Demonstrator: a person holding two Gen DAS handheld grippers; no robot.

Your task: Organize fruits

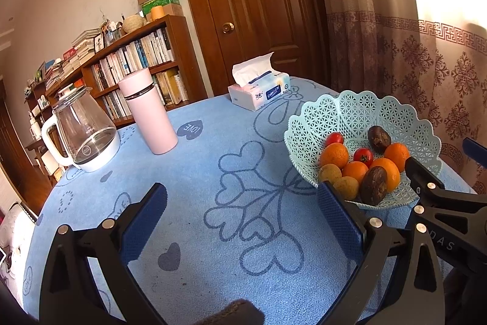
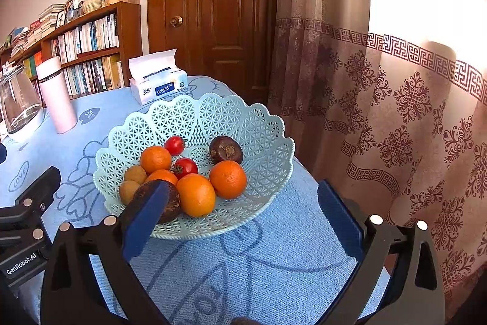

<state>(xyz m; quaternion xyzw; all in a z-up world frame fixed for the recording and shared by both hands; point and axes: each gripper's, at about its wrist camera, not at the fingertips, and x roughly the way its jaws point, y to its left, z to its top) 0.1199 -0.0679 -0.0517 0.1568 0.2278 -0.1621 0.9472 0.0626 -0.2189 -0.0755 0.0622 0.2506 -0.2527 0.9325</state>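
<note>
I saw fruits (image 2: 194, 194) all in basket (image 2: 268, 142) on surface (image 1: 213, 172). My left gripper (image 1: 240, 215) and right gripper (image 2: 243, 212) had fingers spread wide, nothing between.

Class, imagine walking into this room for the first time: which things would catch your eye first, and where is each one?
The pale green lattice basket near the table's right edge stands out first, piled with oranges, red tomatoes and dark brown fruits. Across the blue heart-patterned tablecloth, at the left, stand a pink flask and a glass kettle, with a tissue pack at the far edge.
</note>
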